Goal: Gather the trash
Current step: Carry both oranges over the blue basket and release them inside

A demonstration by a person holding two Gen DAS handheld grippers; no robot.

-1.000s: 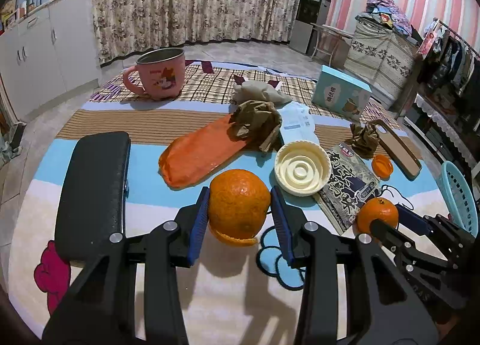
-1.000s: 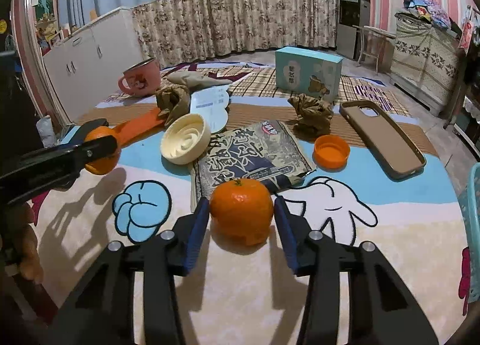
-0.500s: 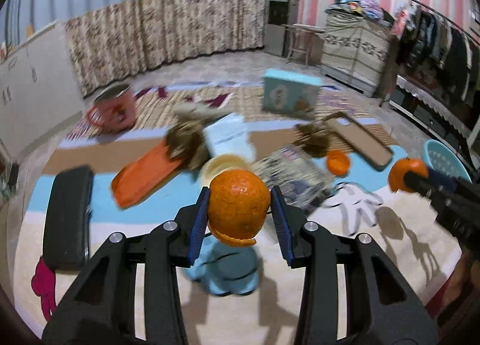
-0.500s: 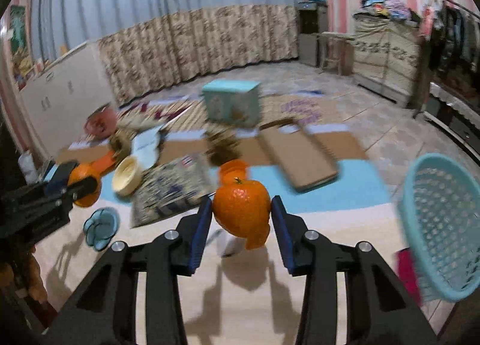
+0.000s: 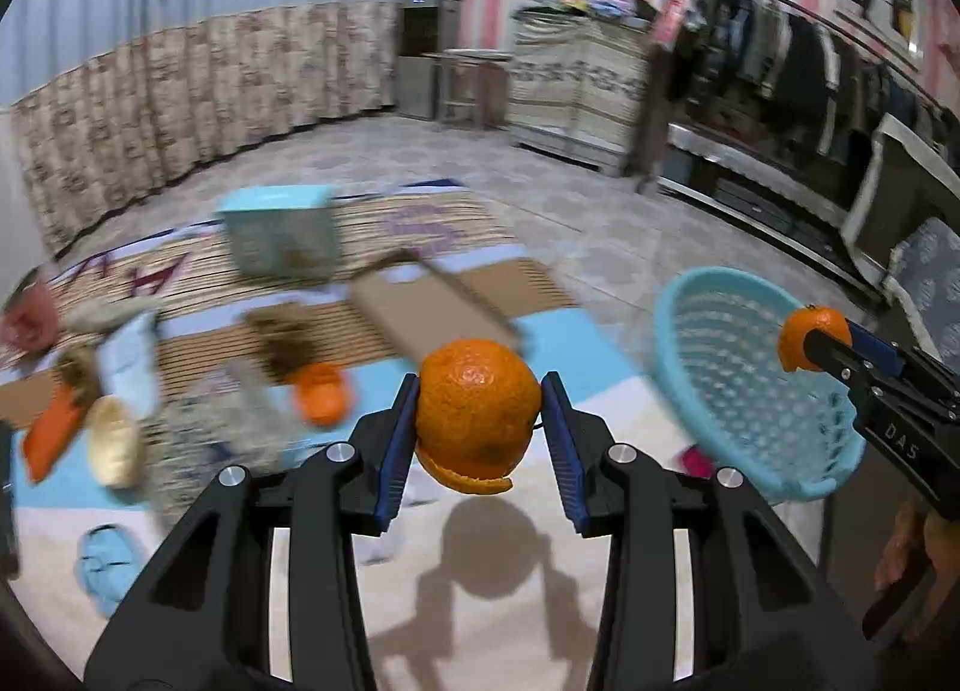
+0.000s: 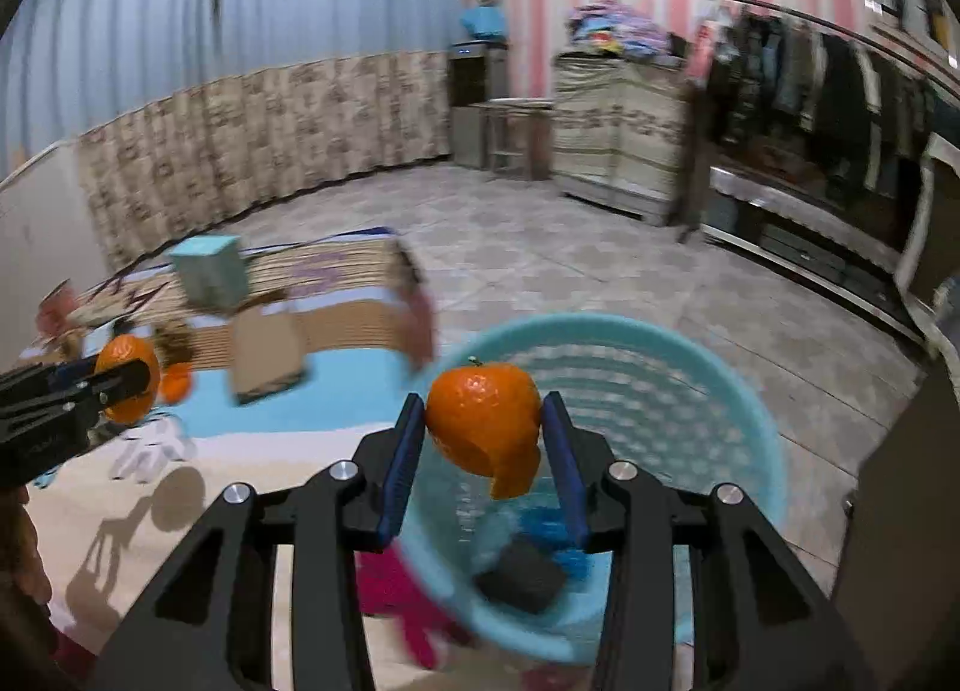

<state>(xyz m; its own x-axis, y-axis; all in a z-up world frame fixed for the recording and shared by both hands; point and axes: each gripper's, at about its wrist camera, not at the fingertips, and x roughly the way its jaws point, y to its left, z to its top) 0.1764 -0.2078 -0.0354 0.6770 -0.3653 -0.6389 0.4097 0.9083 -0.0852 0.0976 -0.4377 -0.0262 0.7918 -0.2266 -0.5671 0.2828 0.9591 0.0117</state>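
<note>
Carrying two pieces of mandarin trash. The left claw [image 5: 478, 415] is clamped, about half closed, on the left peel shell [image 5: 477, 412], a curl hanging loose at its bottom; the right claw [image 6: 483, 427] grips the right peel shell [image 6: 485, 421] the same way, poised above the blue basket [image 6: 750, 421].

Handling, judged: both look like hollow peel, light, soft, crushable, with a slightly waxy skin. A hold across the widest part suits them; a harder squeeze would collapse them.

Surface: a cartoon-print mat [image 5: 492, 589] spread on the tiled floor; the basket sits at its right edge with a dark block [image 6: 521, 577] already inside. A teal box [image 5: 279, 238], a brown phone case [image 5: 429, 310] and an orange cap [image 5: 321, 397] lie toward the far edge, blurred.

Room: curtains, striped pink wall, clothes rack.
</note>
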